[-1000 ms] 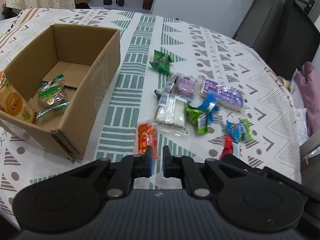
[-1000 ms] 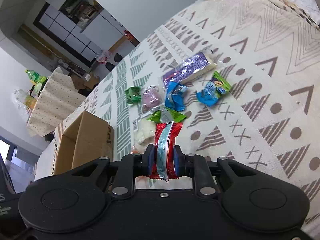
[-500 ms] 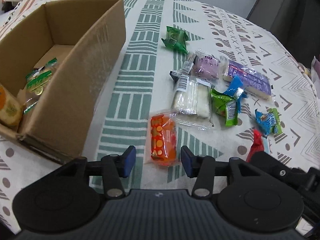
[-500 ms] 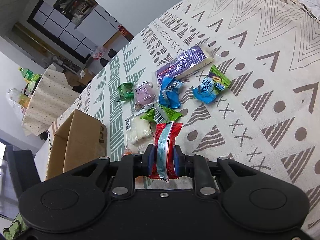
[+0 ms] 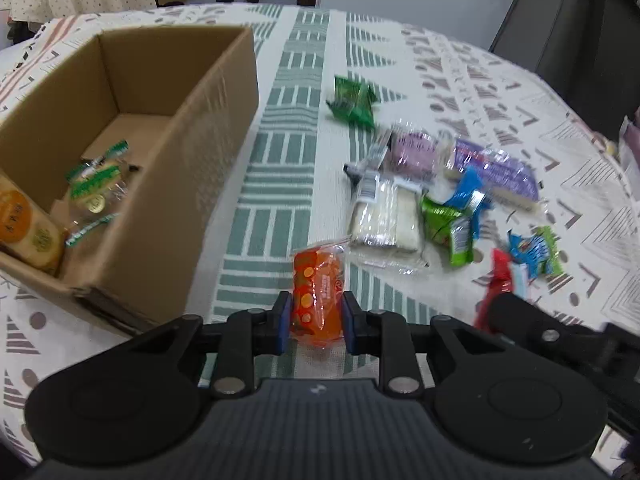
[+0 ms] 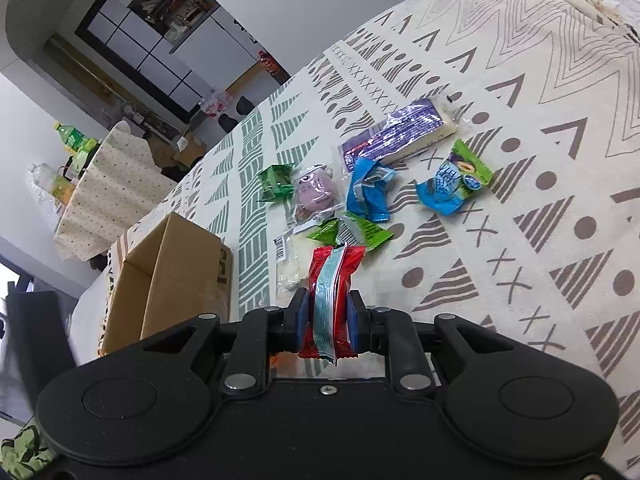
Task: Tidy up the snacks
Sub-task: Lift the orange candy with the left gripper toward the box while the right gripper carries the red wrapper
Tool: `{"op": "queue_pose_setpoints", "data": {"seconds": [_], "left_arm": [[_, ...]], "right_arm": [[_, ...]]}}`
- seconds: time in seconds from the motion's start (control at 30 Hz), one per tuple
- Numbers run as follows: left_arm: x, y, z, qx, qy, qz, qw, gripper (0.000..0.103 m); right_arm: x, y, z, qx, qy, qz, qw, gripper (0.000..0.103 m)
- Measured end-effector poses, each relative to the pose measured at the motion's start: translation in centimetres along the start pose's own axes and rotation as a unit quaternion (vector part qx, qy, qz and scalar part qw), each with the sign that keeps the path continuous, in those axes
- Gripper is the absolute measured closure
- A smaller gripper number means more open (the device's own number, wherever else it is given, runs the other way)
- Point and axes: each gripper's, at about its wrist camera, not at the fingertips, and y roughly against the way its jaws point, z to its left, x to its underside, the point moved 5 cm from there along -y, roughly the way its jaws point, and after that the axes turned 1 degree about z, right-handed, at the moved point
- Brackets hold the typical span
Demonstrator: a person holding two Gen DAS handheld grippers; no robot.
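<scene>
My left gripper [image 5: 315,321] is shut on an orange snack packet [image 5: 317,292], just right of the open cardboard box [image 5: 208,148]. Inside the box lie a green-and-clear wrapped snack [image 5: 94,190] and an orange-labelled one [image 5: 24,228]. My right gripper [image 6: 328,322] is shut on a red packet with a pale blue stripe [image 6: 332,292], held above the cloth; the same red packet [image 5: 500,280] shows at the right of the left wrist view. Loose snacks lie beyond: a white one [image 5: 384,216], a purple bar [image 5: 496,174], a green packet [image 5: 352,102].
A patterned tablecloth [image 5: 304,80] covers the table. More packets lie in the cluster: blue [image 6: 370,190], blue-green [image 6: 454,180], light green [image 6: 352,234], pink-purple [image 6: 316,192]. A dark chair [image 5: 580,36] stands at the far right, and another cloth-covered table [image 6: 104,184] behind.
My left gripper went from shut and empty to open over the orange packet, then shut on it. The right gripper keeps hold of the red packet and has shifted slightly.
</scene>
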Motion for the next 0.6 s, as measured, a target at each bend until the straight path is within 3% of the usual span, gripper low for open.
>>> {"op": "queue_pose_setpoints", "data": {"seconds": [0.6], "left_arm": [[-3.2,9.0,2.6,0.039,0.019,-0.079,0.9959,0.085]], "right_arm": [[-1.2,1.7,4.6,-0.060,0.045,-0.037,0.997,0.083]]}}
